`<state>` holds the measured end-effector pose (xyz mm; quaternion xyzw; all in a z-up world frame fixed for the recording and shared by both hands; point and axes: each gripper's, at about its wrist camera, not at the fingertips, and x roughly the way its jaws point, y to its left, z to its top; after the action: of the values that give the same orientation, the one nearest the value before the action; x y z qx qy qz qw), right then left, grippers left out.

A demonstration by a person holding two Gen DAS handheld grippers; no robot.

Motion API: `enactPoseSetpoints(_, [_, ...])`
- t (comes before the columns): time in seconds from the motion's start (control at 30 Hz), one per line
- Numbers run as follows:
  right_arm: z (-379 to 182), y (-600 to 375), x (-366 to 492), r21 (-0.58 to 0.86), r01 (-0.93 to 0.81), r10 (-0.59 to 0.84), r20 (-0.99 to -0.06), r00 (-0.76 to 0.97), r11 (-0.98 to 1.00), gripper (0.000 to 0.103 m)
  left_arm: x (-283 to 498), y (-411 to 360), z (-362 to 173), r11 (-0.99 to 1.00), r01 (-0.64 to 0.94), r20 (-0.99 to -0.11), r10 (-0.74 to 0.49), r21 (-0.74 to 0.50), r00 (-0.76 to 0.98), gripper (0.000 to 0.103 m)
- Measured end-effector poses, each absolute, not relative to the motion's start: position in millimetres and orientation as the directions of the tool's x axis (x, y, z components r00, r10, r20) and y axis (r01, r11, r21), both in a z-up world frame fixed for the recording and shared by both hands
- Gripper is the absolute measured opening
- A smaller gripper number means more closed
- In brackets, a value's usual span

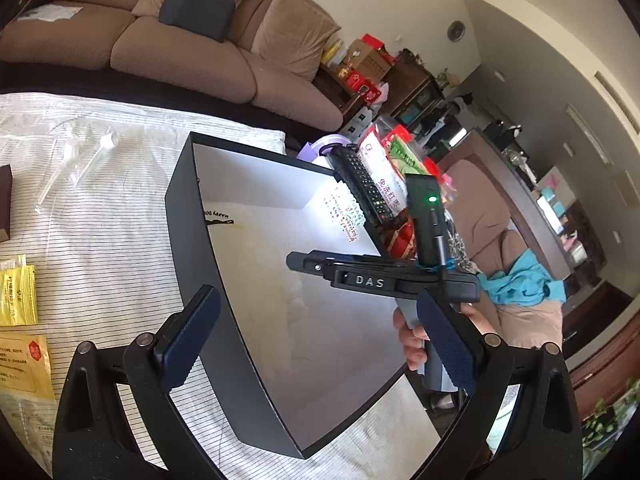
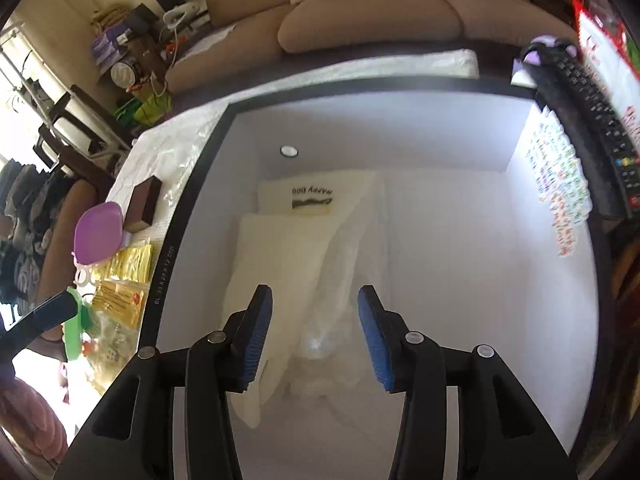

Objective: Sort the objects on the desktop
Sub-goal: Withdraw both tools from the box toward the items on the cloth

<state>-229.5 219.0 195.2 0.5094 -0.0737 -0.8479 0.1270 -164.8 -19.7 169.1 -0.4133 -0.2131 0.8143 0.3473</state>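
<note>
A black box with a white inside (image 1: 188, 216) stands on the striped cloth; it also shows in the right wrist view (image 2: 176, 216). Inside it lie a cream bag marked HAPPY DOG (image 2: 280, 232) and a clear plastic wrap (image 2: 344, 280). My right gripper (image 2: 315, 332) is open and empty, hovering over the box above those items; it also shows in the left wrist view (image 1: 304, 262). My left gripper (image 1: 316, 334) is open and empty at the box's near wall. Yellow sachets (image 1: 16, 296) lie on the cloth to the left, also visible in the right wrist view (image 2: 128, 264).
A black remote (image 2: 588, 124) leans on the box's right wall. A brown block (image 2: 144, 200), a purple lidded item (image 2: 98, 234) and a green item (image 2: 78, 320) lie left of the box. Clear plastic spoons (image 1: 80, 156) lie on the cloth. A sofa (image 1: 180, 56) stands behind the table.
</note>
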Motion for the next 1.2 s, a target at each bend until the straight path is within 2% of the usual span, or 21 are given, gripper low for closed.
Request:
enactPoseSetpoints(0.03, [201.5, 220.6, -221.6, 0.212, 0.137, -0.252, -0.842, -0.477, -0.968, 0.053, -164.9, -16.5, 169.0, -0.664, -0.389, -0.523, 0.745, -0.638, -0.414, 0.098])
enactPoseSetpoints(0.17, [213.7, 228.2, -198.4, 0.071, 0.088, -0.109, -0.808, -0.579, -0.994, 0.075, -167.4, -0.6, 169.0, -0.674, -0.396, -0.537, 0.738, -0.624, -0.408, 0.098])
enactPoseSetpoints(0.27, [214.4, 239.4, -187.9, -0.002, 0.081, -0.048, -0.787, -0.615, -0.997, 0.079, -168.2, 9.0, 164.4, -0.698, -0.389, -0.565, 0.716, -0.602, -0.411, 0.098])
enactPoseSetpoints(0.4, [212.5, 247.1, -178.0, -0.034, 0.096, -0.034, -0.779, -0.626, -0.995, 0.079, -168.6, 19.2, 156.5, -0.71, -0.375, -0.587, 0.704, -0.596, -0.4, 0.098])
enactPoseSetpoints(0.67, [211.5, 241.5, -145.1, -0.086, 0.132, -0.025, -0.741, -0.671, -0.988, 0.081, -162.4, 46.8, 152.7, -0.778, -0.388, -0.661, 0.627, -0.495, -0.412, 0.098])
enactPoseSetpoints(0.83, [207.1, 247.9, -129.1, 0.043, 0.149, -0.132, -0.731, -0.67, -0.988, 0.081, -159.9, 55.4, 148.1, -0.808, -0.388, -0.695, 0.584, -0.444, -0.421, 0.098])
enactPoseSetpoints(0.97, [213.7, 253.8, -118.3, 0.044, 0.128, -0.122, -0.705, -0.698, -0.991, 0.081, -156.3, 58.3, 147.0, -0.82, -0.388, -0.707, 0.564, -0.421, -0.427, 0.098])
enactPoseSetpoints(1.1, [221.8, 261.3, -107.4, 0.12, 0.103, -0.157, -0.666, -0.73, -0.987, 0.082, -152.3, 58.9, 148.0, -0.844, -0.376, -0.727, 0.526, -0.382, -0.441, 0.098])
enactPoseSetpoints(1.2, [225.3, 254.8, -98.2, 0.099, 0.102, -0.143, -0.663, -0.735, -0.99, 0.082, -143.7, 55.9, 151.7, -0.868, -0.366, -0.738, 0.483, -0.335, -0.471, 0.098])
